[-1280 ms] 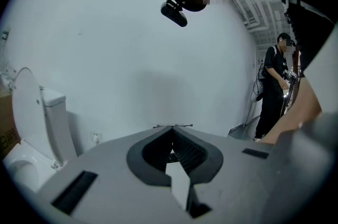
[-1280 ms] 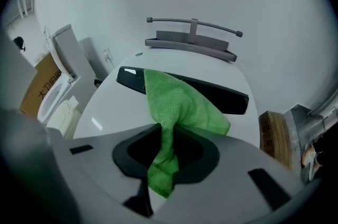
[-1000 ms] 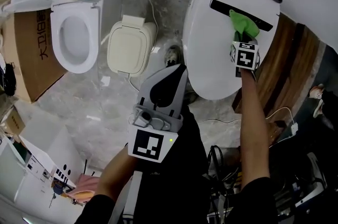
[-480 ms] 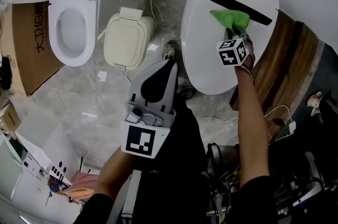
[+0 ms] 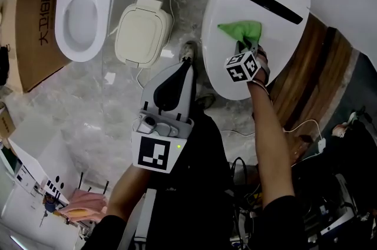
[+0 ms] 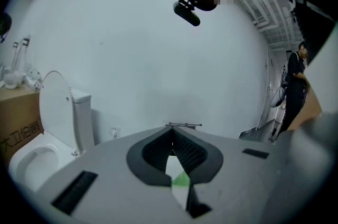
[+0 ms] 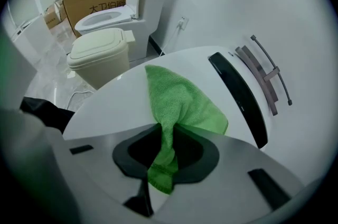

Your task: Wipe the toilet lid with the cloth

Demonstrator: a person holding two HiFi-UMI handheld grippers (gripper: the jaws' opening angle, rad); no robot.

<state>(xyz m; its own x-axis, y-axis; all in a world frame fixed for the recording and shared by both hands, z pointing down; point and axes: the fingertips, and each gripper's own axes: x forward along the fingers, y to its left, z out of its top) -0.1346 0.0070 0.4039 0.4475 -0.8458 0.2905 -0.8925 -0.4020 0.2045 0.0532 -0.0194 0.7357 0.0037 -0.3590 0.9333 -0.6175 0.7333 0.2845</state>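
The cloth [image 5: 241, 30], clenched in the right gripper's [image 5: 245, 47] jaws, has been dragged from the lid's [image 5: 224, 63] back to mid-lid (a wiping stroke judged under way), while the left gripper [image 5: 186, 65] is held closed and empty beside the lid.

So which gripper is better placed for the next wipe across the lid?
Right. The right gripper is shut on the green cloth, which lies on the white lid. The left gripper hangs shut and empty beside the lid.
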